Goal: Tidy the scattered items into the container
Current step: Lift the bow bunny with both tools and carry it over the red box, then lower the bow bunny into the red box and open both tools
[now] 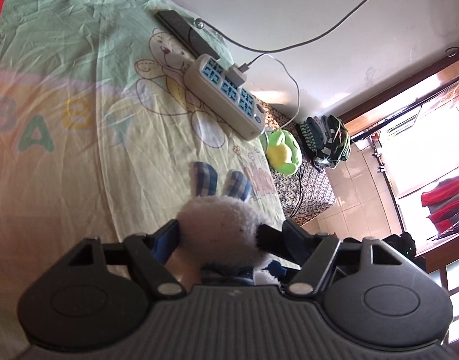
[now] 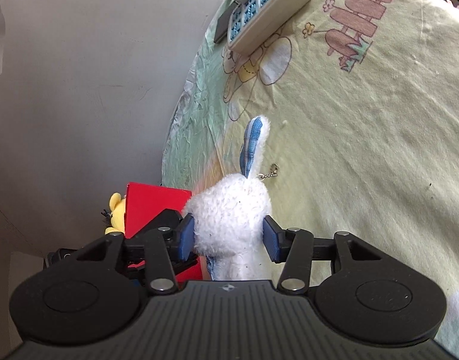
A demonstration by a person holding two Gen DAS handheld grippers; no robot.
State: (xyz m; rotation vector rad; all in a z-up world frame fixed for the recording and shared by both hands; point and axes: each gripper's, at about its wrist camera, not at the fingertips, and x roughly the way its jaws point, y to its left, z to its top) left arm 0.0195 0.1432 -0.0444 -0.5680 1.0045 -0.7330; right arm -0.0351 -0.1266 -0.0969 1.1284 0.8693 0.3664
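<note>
A white plush bunny [image 1: 220,228] with blue checked ears is held over the bed sheet, and both grippers grip it. In the left wrist view my left gripper [image 1: 219,237] is shut on its fluffy head, the ears pointing away. In the right wrist view my right gripper [image 2: 229,237] is shut on the bunny [image 2: 232,219], both blue pads pressed into the fur, one ear and a small ball chain sticking out beyond. A red container [image 2: 153,207] stands just behind the left finger, with a yellow plush toy [image 2: 115,211] at its far side.
A white power strip [image 1: 226,93] with a plugged charger and a dark flat device [image 1: 186,33] lie on the cartoon-print sheet [image 1: 79,90] near the wall. A green and yellow plush [image 1: 282,151] and a pile of clothes [image 1: 325,141] sit past the bed's end, above a tiled floor.
</note>
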